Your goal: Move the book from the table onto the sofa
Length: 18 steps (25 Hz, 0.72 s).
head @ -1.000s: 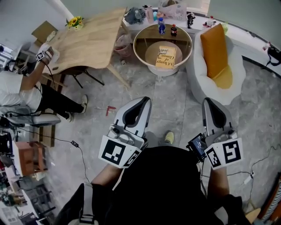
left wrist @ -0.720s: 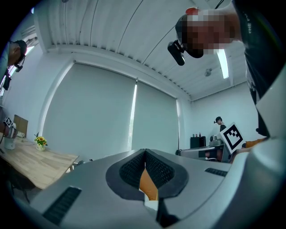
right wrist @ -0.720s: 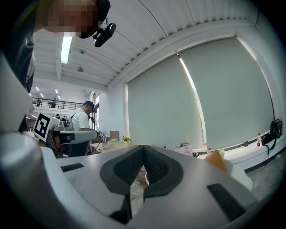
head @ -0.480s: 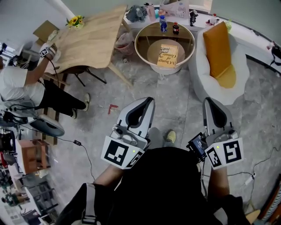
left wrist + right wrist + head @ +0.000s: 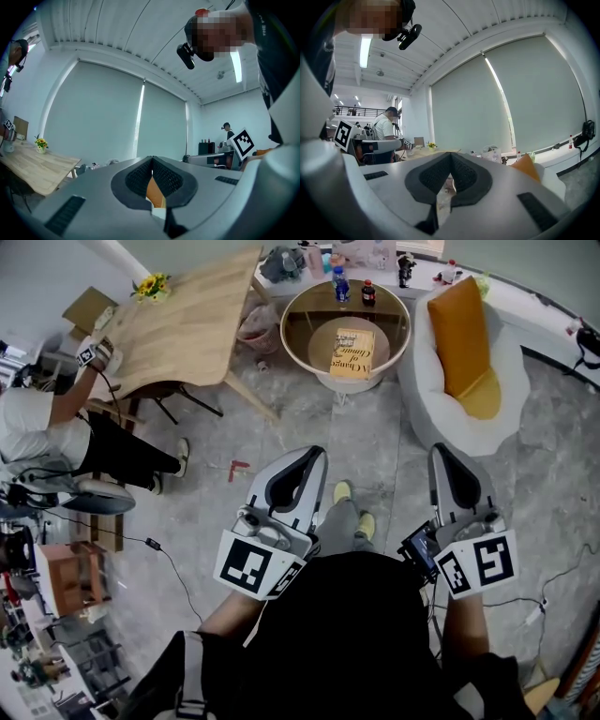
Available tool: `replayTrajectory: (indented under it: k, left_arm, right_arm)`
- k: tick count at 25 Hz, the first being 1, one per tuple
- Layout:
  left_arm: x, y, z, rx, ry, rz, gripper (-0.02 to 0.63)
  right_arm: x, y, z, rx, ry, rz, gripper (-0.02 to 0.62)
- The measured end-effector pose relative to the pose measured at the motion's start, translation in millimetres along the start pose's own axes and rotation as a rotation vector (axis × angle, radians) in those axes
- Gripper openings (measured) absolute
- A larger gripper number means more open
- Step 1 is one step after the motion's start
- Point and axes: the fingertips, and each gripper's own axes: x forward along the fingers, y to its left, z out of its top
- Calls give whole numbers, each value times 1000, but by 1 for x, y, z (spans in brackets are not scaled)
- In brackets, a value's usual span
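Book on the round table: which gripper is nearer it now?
Left, narrowly. In the head view the left gripper is below the book, just left of it; the right gripper is below and farther right.

A seated person (image 5: pixel 33 423) in a white shirt rests a hand on a wooden desk (image 5: pixel 187 329) bearing yellow flowers (image 5: pixel 153 285); two bottles (image 5: pixel 340 284) stand side by side nearby.

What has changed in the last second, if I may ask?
A leg has stepped forward, and a second shoe now shows between the grippers. Nothing was taken or let go. The left gripper and right gripper stay shut and empty; the book still lies on the round table beside the sofa.
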Motion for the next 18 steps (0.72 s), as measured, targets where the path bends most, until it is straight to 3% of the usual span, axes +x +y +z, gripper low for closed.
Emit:
replayTrajectory:
  k: [18]
  left_arm:
    - [31, 28, -7, -28, 22, -28, 14]
  right_arm:
    - [43, -13, 2, 4, 21, -20, 9]
